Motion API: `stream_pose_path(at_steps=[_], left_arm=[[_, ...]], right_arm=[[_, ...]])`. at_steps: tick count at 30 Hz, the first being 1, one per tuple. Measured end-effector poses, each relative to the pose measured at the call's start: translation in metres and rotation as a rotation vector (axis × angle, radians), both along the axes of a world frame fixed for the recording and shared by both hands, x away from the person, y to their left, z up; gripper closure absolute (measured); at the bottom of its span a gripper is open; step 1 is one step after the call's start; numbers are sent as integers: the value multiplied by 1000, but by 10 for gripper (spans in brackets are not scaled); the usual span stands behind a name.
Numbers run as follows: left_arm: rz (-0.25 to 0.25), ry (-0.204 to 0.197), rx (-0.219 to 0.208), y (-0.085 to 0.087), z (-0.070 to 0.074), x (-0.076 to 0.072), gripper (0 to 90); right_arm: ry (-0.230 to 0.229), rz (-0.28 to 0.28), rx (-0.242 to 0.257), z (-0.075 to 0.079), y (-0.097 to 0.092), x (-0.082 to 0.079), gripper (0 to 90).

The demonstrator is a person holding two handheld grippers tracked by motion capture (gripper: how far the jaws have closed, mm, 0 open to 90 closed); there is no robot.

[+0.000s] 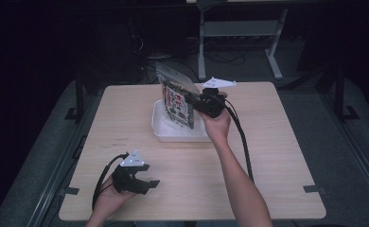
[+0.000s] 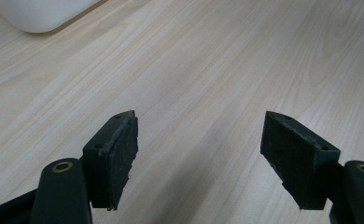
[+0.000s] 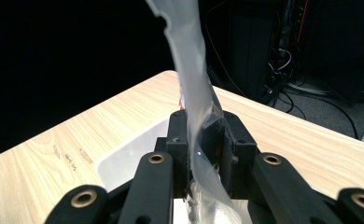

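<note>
Pale wooden table (image 1: pixel 267 142) carries, seemingly, one white tray (image 1: pixel 173 133).

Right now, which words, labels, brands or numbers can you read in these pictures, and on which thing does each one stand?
None can be read.
Bag, held by the right gripper over the white tray: red, white and dark print, too small and blurred.
Table: faint dark marks, too small to read.
</note>
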State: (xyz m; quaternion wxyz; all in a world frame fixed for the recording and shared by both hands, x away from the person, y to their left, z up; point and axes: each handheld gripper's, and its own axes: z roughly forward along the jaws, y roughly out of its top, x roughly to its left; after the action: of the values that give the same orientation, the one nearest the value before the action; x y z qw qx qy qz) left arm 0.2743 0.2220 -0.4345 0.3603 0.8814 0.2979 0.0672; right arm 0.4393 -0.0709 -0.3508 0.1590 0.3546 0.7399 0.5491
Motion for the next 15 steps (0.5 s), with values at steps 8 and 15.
stream_pose_path(at_steps=[8, 15], left_arm=[[2, 0, -2, 1, 0, 0, 267], [4, 1, -3, 0, 0, 1, 265]], right_arm=[[27, -5, 2, 0, -4, 3, 660], [67, 3, -6, 0, -9, 3, 503]])
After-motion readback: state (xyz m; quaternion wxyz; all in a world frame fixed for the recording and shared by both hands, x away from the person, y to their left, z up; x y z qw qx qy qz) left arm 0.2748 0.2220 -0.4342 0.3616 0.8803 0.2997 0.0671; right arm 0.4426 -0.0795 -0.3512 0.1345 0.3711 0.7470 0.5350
